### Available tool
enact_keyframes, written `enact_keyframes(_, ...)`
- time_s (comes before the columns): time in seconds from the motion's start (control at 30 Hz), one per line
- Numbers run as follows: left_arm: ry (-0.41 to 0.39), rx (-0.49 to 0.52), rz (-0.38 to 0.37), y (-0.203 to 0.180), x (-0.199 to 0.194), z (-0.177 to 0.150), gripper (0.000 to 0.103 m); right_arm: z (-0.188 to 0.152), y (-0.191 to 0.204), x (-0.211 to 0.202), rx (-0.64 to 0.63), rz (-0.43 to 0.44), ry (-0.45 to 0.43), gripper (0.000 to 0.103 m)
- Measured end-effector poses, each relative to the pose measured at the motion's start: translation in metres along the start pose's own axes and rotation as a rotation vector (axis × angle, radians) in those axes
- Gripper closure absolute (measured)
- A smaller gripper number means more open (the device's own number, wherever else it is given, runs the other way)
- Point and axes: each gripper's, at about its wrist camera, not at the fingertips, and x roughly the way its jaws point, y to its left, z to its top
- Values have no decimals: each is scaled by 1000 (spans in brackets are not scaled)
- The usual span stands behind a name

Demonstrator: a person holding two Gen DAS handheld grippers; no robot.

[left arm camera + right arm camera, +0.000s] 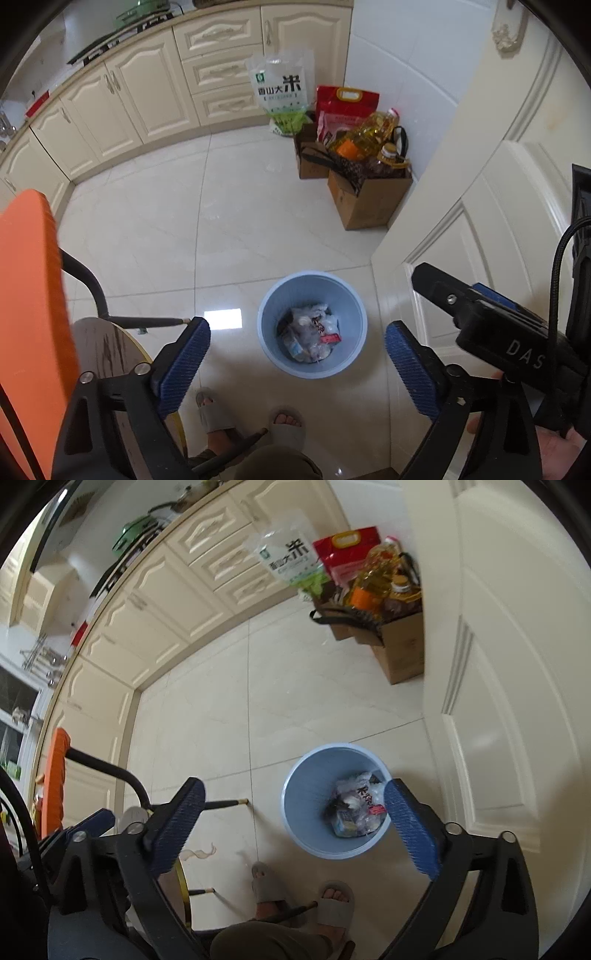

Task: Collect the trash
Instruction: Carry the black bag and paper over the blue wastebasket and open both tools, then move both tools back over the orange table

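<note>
A light blue trash bin [266,332] stands on the pale tiled floor, holding crumpled plastic bags and wrappers [314,332]. My left gripper [297,325] hangs above it, pointing steeply down, open wide with nothing between its blue pads [184,362]. In the right wrist view the same bin [306,797] with its trash [354,805] sits below my right gripper [295,782], also open wide and empty; its right pad [410,827] overlaps the bin's rim. A black finger of the right gripper [436,284] shows at the right of the left wrist view.
An orange chair back [29,295] and a round wooden table [103,347] are at the left. Cardboard boxes [369,199] with oil bottles and a rice bag [280,88] stand in the far corner. A cream door [480,192] is right; a person's slippered feet [218,410] below.
</note>
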Motion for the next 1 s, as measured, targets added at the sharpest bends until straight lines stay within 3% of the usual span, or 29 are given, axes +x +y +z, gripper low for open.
enact_keyframes(0.1,-43,9,6,-4,-16,-5,2,1,1,-13,14,-13,-17,0)
enact_keyframes(0.47,-193,-21,-11,23,-90,-48,1,-7,36,-64,-22,-38,-83,0)
enact_keyframes(1.0,-445,-187,20,110,-229,-185,1,-54,167,-170,-230,22,-260,0)
